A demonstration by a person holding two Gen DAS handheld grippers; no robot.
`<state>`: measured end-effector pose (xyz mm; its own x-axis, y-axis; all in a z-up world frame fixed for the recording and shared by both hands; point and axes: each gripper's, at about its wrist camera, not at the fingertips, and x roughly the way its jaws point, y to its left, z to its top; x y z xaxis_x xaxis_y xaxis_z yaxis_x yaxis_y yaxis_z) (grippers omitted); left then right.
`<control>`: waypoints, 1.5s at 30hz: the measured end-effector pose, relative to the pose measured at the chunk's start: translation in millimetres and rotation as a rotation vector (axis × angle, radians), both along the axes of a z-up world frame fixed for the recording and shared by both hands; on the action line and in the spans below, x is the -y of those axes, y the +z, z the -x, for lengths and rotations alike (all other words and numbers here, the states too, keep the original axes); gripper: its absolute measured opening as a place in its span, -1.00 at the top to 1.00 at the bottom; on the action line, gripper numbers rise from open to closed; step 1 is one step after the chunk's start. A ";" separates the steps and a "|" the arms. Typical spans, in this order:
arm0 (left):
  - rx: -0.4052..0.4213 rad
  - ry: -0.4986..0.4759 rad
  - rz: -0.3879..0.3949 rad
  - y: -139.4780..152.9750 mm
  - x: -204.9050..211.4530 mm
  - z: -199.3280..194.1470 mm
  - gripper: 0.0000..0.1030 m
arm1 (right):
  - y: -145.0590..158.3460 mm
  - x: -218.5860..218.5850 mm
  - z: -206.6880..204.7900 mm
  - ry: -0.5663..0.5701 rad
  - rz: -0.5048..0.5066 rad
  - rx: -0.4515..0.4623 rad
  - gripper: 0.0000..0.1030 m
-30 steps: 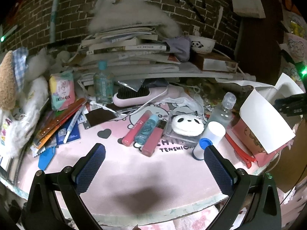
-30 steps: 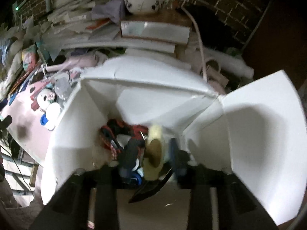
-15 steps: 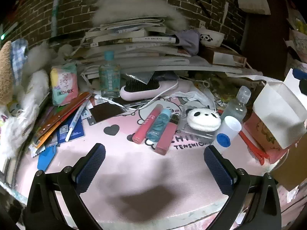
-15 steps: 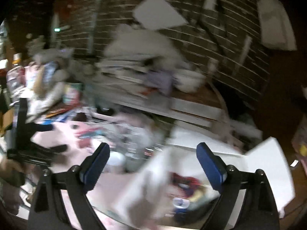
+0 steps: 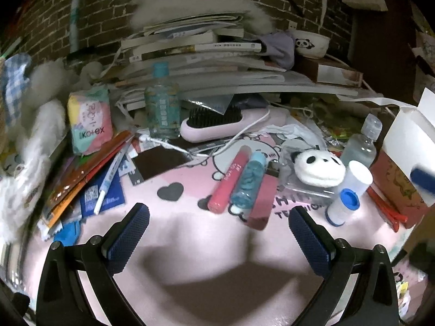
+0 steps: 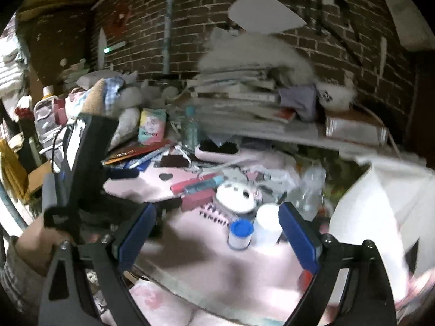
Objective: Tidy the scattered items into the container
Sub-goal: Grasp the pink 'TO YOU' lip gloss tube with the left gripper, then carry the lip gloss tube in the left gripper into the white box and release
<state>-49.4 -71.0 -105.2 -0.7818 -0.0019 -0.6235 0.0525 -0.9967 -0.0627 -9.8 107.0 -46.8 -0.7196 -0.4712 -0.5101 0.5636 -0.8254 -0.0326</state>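
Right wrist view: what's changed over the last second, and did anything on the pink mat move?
The right gripper swung from over the white cardboard box to the pink mat; its jaws have just opened, empty, facing the white blue-capped tube. The left gripper eased toward the pink, blue and mauve tubes, open and empty. Mat items stayed put.

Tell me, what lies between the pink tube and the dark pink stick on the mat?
A blue tube lies between the pink tube and the dark pink stick, side by side on the pink mat; the left wrist view shows it clearly.
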 end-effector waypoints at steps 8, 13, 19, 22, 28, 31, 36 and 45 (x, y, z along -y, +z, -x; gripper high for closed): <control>-0.032 -0.066 0.039 9.9 10.5 15.3 -0.98 | -31.5 -13.4 4.5 -0.020 0.004 0.107 -0.76; -0.032 -0.164 0.059 11.1 20.3 21.2 -0.91 | -31.9 -18.8 1.6 -0.018 0.009 0.098 -0.76; 0.059 -0.288 0.060 -4.3 23.1 39.0 0.10 | -32.5 -22.4 -1.6 -0.010 0.033 0.107 -0.76; 0.081 -0.348 0.019 -7.2 24.5 43.6 0.12 | -35.9 -21.0 -3.0 -0.005 0.032 0.118 -0.76; 0.140 -0.411 0.030 -12.3 14.2 48.9 0.35 | -37.9 -20.9 -2.4 -0.004 0.042 0.132 -0.76; 0.148 -0.395 0.051 -13.7 9.0 51.5 0.65 | -37.8 -21.0 -0.4 0.000 0.052 0.141 -0.76; 0.125 -0.341 0.060 -16.2 8.4 38.1 0.77 | -37.7 -19.7 -1.0 0.007 0.060 0.147 -0.76; 0.023 -0.201 0.031 -24.1 3.9 -30.7 0.77 | -39.1 -22.7 -0.7 0.009 0.079 0.164 -0.77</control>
<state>-18.7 -74.9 -129.2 -0.7540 0.1335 -0.6432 -0.1471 -0.9886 -0.0327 -9.1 129.7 -85.9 -0.6252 -0.5205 -0.5815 0.5631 -0.8168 0.1256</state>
